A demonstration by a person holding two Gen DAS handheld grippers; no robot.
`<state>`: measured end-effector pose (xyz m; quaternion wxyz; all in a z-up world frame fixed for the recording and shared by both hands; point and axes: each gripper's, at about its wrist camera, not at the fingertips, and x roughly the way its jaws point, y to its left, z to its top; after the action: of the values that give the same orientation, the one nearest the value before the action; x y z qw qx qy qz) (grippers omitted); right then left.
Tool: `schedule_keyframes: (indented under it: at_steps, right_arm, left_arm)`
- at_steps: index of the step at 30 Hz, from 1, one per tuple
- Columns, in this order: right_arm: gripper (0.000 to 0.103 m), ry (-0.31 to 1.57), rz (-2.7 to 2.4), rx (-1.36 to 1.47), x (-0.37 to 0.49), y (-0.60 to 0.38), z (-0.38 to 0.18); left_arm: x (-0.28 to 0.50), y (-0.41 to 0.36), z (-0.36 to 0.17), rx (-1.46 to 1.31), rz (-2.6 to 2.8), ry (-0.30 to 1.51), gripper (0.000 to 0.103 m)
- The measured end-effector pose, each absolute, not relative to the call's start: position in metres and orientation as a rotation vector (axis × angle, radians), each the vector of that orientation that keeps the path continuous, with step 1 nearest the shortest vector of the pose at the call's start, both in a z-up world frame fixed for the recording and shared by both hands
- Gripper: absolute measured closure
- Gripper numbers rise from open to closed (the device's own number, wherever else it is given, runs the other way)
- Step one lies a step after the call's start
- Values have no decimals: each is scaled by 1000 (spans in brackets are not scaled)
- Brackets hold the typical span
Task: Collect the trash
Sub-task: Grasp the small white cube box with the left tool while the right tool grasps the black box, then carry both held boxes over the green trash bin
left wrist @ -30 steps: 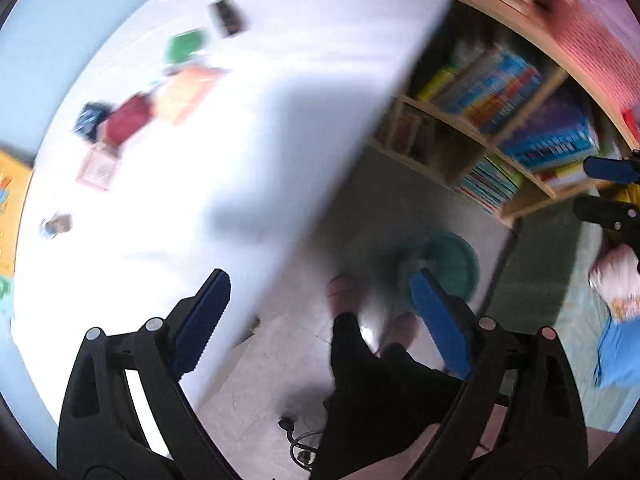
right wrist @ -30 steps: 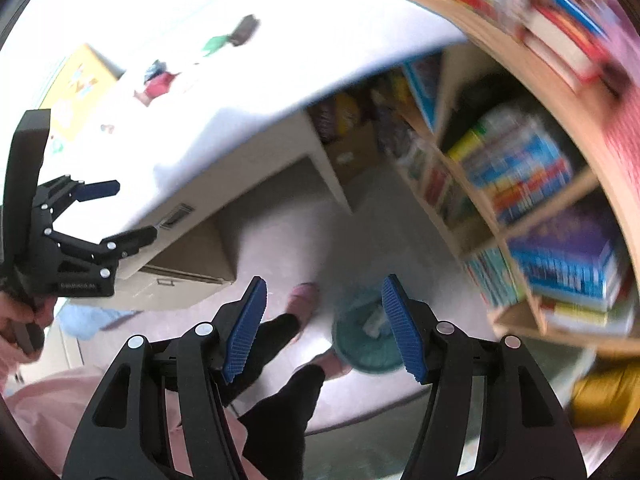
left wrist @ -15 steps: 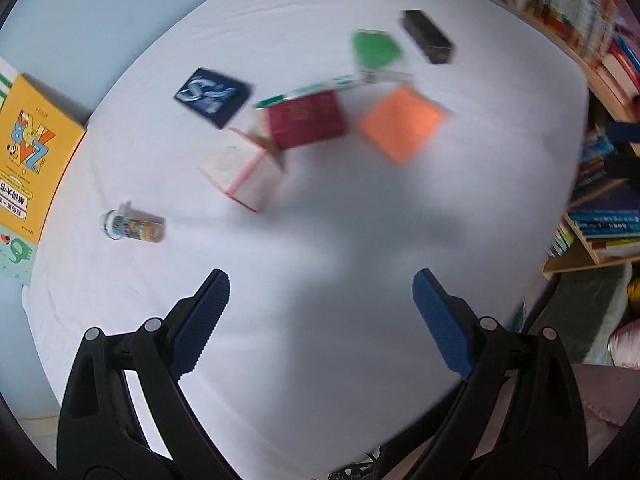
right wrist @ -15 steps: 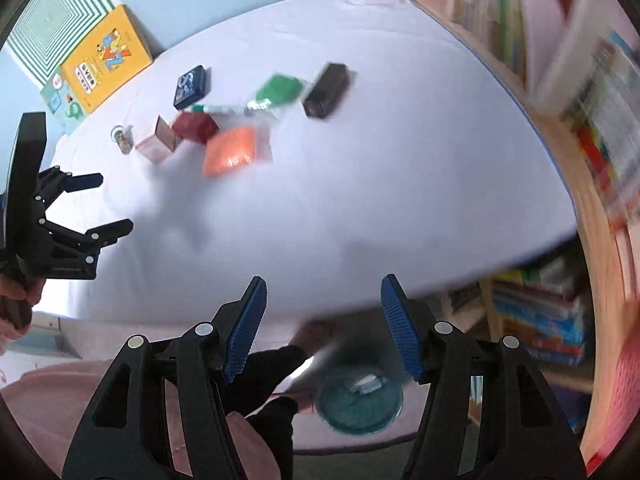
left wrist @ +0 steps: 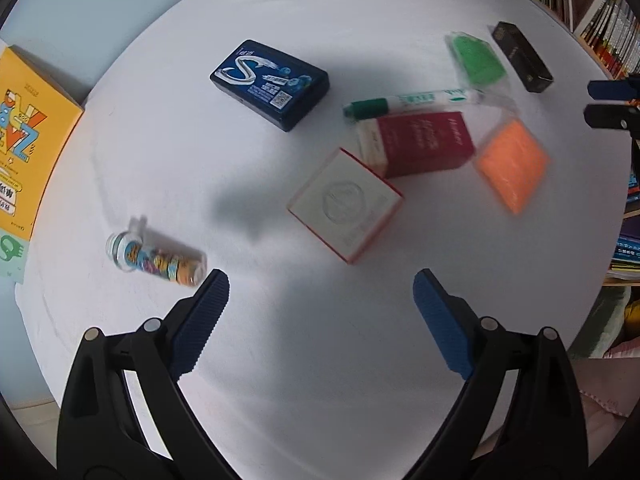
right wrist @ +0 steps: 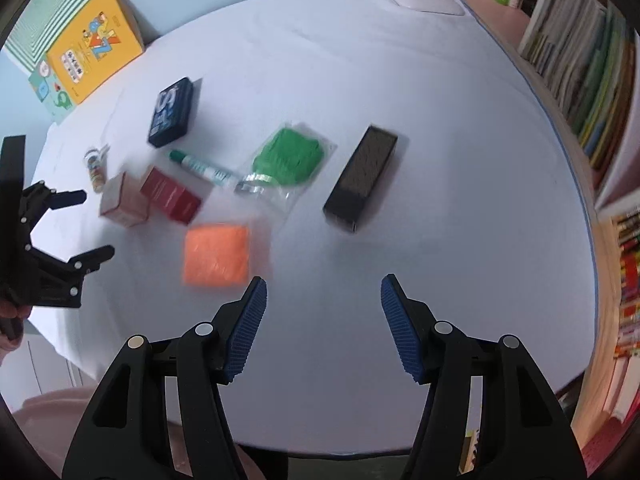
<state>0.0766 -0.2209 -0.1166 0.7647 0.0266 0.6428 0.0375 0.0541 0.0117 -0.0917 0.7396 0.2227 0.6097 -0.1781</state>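
Eight loose items lie on the white table [right wrist: 400,92], and both sets of tongs hover over it with jaws spread wide and nothing between them. Directly ahead of the left gripper [left wrist: 320,300] sits the white carton with red edging [left wrist: 346,204], touching the dark red box [left wrist: 416,144] beyond it; the small clear tube with a printed label [left wrist: 158,258] lies just beside the left fingertip, and the dark blue gum pack [left wrist: 270,82] is farther ahead to the left. Ahead and left of the right gripper [right wrist: 322,302] lies the orange packet [right wrist: 216,256], nearest its left fingertip; the black box [right wrist: 360,178] is straight ahead, the green packet [right wrist: 290,158] beyond, with the green-capped marker [right wrist: 200,168] farther left. Which items count as trash cannot be determined. Cartons are judged light and thin-walled: grip across the two short side faces, with moderate closure to avoid crushing. Film packets are likely soft and slippery; take hold across the padded middle rather than the transparent border. The tube may roll, so approach across its axis. No bin is visible in either view.
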Motion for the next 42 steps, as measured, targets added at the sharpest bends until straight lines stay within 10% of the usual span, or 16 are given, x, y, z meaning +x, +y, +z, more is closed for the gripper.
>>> schedule_keyframes:
  at_steps: [13, 22, 42]
  right_arm:
    - [52, 1483, 22, 99, 133, -234, -150]
    - [78, 1508, -10, 90, 137, -237, -157]
    - [78, 1460, -11, 117, 99, -235, -134]
  left_arm:
    - [106, 6, -112, 535, -558, 1373, 17]
    - [115, 4, -117, 554, -667, 1375, 65]
    - [100, 15, -91, 559, -596, 1347, 65]
